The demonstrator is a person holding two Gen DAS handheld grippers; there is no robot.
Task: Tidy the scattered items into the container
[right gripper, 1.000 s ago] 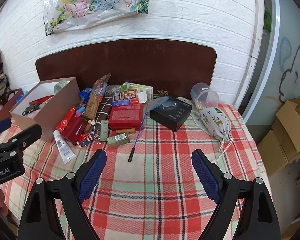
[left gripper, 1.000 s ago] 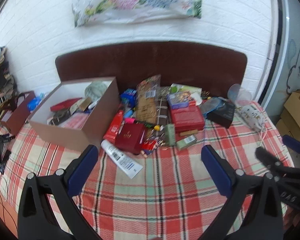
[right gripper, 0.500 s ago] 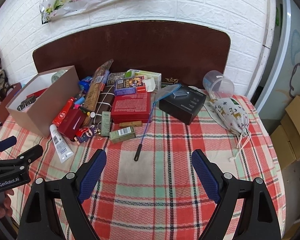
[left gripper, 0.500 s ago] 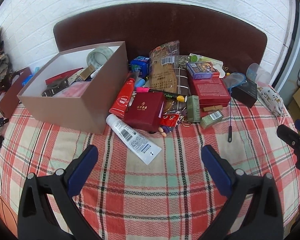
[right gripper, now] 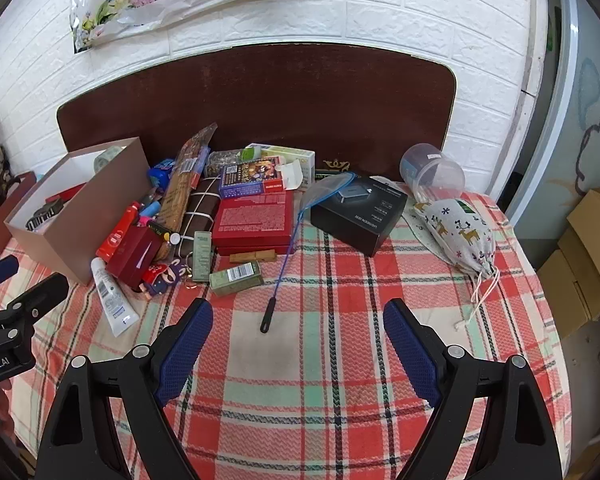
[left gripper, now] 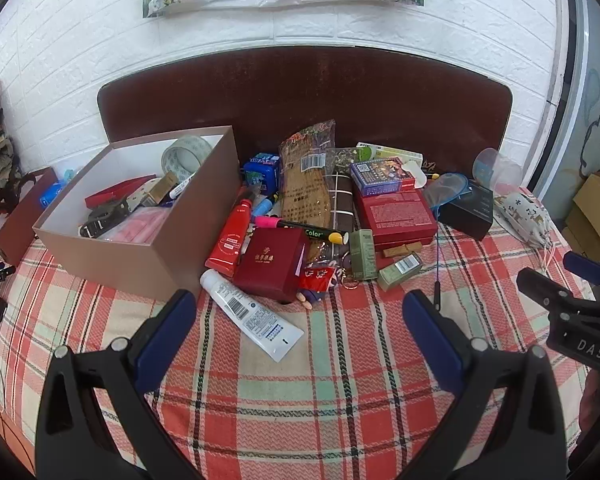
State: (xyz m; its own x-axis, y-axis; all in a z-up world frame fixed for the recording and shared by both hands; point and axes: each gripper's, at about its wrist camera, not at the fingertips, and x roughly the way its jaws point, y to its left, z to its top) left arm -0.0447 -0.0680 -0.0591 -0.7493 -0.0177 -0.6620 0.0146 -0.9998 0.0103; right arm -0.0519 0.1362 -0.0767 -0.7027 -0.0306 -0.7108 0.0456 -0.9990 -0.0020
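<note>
Box [left gripper: 140,256] sits left of tube [left gripper: 252,316].

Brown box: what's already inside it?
In the brown box: a tape roll at the back, a red flat case, a white marker, a pink packet and a dark clip-like item. The near wall hides the floor beneath them.

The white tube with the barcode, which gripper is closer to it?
Left. The white tube lies just ahead of the left gripper, between its open jaws. The right gripper hovers farther off, with the tube to its left.
</note>
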